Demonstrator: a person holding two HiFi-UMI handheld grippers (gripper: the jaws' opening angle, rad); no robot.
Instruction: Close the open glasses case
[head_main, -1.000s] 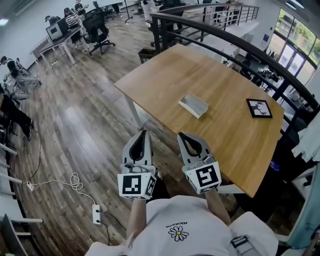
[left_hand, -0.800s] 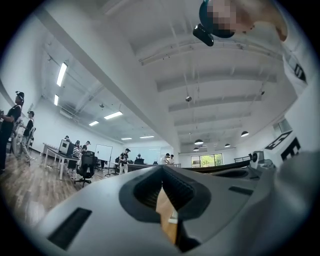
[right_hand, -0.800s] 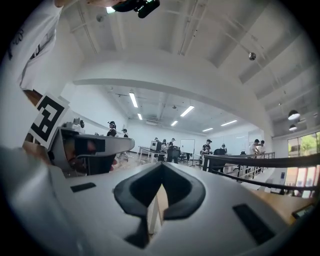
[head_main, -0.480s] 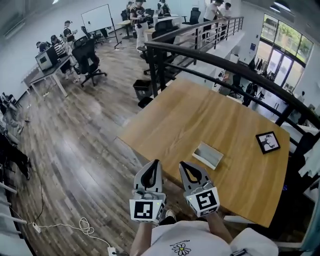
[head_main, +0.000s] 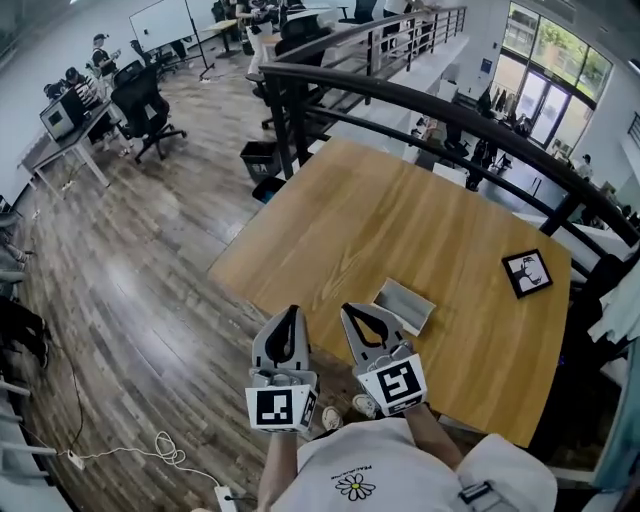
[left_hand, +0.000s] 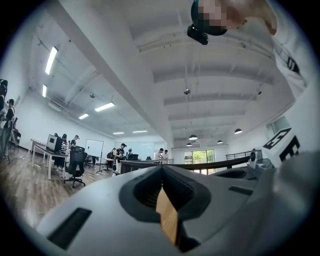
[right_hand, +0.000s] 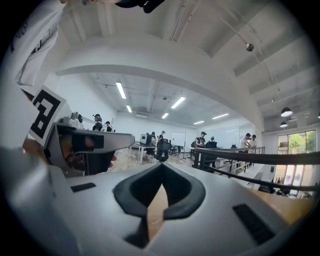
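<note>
While open, glasses case (head_main: 404, 305) seemingly lies diagonally.

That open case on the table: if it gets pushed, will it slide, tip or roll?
The case lies low and flat, so it would probably slide, not tip. Its boxy shape makes rolling unlikely. The table looks smooth, so it may skate away when pressed.

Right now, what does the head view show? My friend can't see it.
An open grey glasses case lies on a wooden table, near its front edge. Just short of it, the left gripper and right gripper hover side by side, both shut and empty. A small black-framed picture sits farther right.
</note>
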